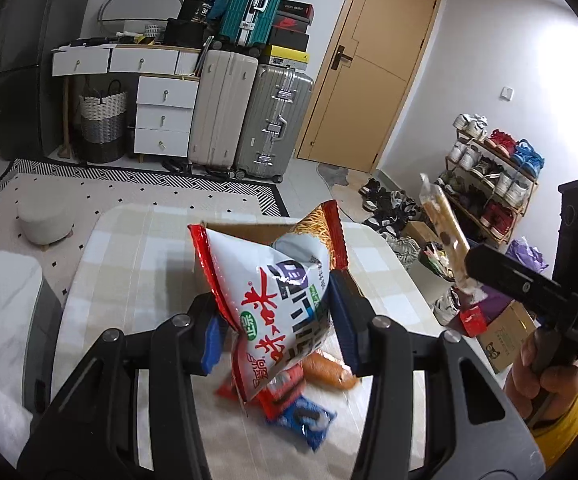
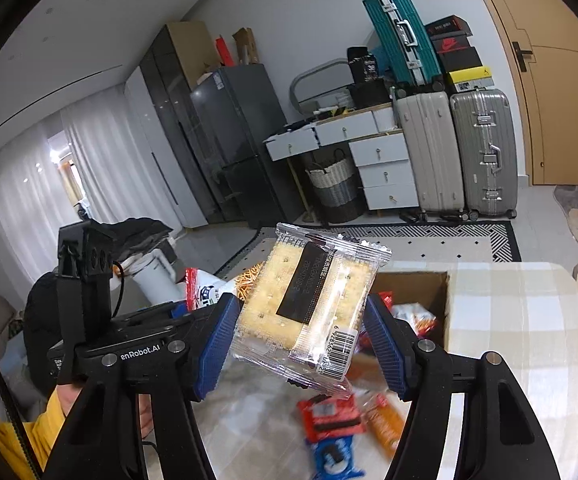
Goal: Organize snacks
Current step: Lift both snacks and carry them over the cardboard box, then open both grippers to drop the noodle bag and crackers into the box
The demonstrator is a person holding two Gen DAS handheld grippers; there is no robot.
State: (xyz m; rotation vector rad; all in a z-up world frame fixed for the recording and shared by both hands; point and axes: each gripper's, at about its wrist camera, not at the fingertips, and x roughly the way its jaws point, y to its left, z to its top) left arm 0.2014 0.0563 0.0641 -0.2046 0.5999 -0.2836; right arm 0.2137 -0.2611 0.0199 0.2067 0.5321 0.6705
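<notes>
My left gripper [image 1: 279,324] is shut on a white and red snack bag [image 1: 273,300] and holds it in the air above the table. My right gripper [image 2: 303,332] is shut on a clear cracker packet [image 2: 309,308], also lifted; the same packet [image 1: 445,232] shows at the right of the left wrist view. An open cardboard box [image 2: 421,284] stands on the checked tablecloth [image 2: 509,320] just beyond both grippers, with red snack packets inside. On the cloth below lie a red packet [image 2: 331,416], an orange packet [image 2: 389,420] and a blue cookie packet [image 2: 335,460].
The other gripper [image 2: 85,292] and a hand in a yellow sleeve [image 2: 17,436] are at the left of the right wrist view. Suitcases [image 1: 249,116], white drawers [image 1: 165,116], a door [image 1: 373,60] and a shoe rack [image 1: 493,176] stand behind the table. A round stool [image 1: 43,216] sits on the rug.
</notes>
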